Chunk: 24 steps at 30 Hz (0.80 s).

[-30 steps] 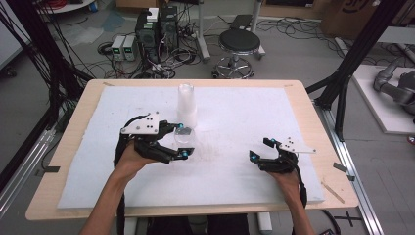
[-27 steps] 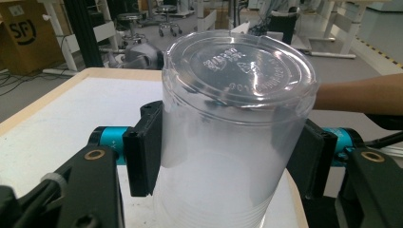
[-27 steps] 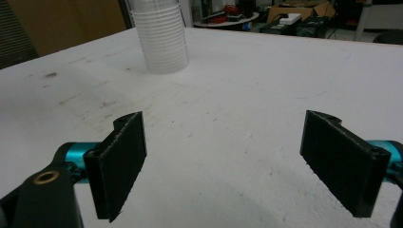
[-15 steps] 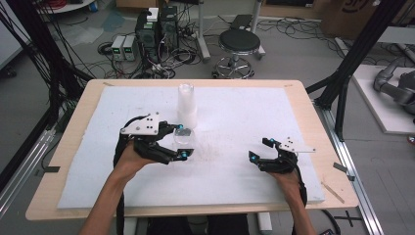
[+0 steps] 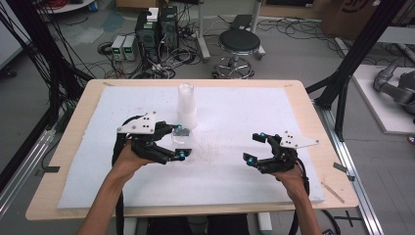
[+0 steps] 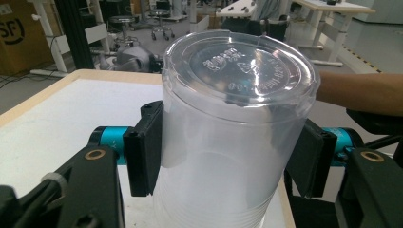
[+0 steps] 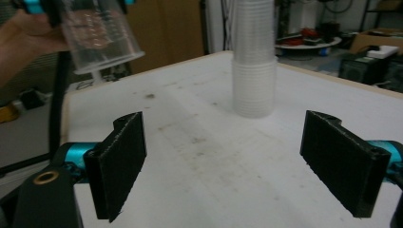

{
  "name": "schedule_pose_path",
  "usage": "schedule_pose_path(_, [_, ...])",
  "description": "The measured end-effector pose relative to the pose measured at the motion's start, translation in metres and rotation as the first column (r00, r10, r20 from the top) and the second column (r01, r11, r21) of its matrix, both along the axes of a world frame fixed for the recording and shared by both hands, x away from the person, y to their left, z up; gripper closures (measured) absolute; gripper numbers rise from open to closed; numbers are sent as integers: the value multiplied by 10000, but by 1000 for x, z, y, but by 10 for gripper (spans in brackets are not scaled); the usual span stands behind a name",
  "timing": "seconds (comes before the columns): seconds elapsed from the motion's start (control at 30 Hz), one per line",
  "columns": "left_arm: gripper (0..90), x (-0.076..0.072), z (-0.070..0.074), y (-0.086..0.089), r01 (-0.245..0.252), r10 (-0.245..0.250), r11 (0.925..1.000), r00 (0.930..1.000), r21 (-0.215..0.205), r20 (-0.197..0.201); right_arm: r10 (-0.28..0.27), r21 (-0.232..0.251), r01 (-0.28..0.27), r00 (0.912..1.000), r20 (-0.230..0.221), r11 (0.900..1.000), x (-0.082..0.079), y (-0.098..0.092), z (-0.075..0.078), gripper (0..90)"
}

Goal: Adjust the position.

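Clamping a clear plastic cup (image 6: 233, 128), the left gripper (image 5: 180, 142) is held above the white mat (image 5: 235, 171), near the cup stack (image 5: 186, 105). The right gripper (image 5: 257, 147) is seen spread wide, empty.

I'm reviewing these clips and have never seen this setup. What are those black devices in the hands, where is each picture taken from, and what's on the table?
No robot here: a person holds a hand-operated gripping tool in each hand. The high view looks down on a table covered by a white foam sheet. The other two pictures come from cameras riding on each tool, looking along its two black jaws. The left tool is shut on a single clear plastic cup, held upside down and lifted off the sheet. The right tool is open and holds nothing. An inverted stack of clear cups stands on the sheet beyond the left tool.
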<state>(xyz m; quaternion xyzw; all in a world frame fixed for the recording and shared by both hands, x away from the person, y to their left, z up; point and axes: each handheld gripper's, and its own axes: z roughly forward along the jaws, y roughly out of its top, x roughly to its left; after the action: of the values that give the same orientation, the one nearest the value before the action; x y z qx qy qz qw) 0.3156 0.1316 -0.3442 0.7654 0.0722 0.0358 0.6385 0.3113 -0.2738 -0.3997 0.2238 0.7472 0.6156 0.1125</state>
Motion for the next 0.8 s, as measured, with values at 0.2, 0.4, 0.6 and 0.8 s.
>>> schedule_pose_path(0.2, [374, -2, 2, -3, 276, -277, 9996, 9996, -82, -19, 1179, -133, -1176, 9929, 170, 9930, -4, 17, 20, 151])
schedule_pose_path(0.4, [374, -4, 2, -9, 542, -543, 9985, 9985, -114, -90, 2071, -300, -2065, 9781, 194, 9780, -6, 37, 33, 151])
schedule_pose_path(0.6, [374, -7, 2, -15, 719, -720, 9974, 9973, -102, -114, 2853, -471, -2844, 9583, 132, 9575, -5, 56, 36, 151])
schedule_pose_path(0.8, [375, -7, 0, -20, 885, -887, 9960, 9959, -91, -189, 3526, -506, -3524, 9358, -63, 9345, -4, 77, 35, 151])
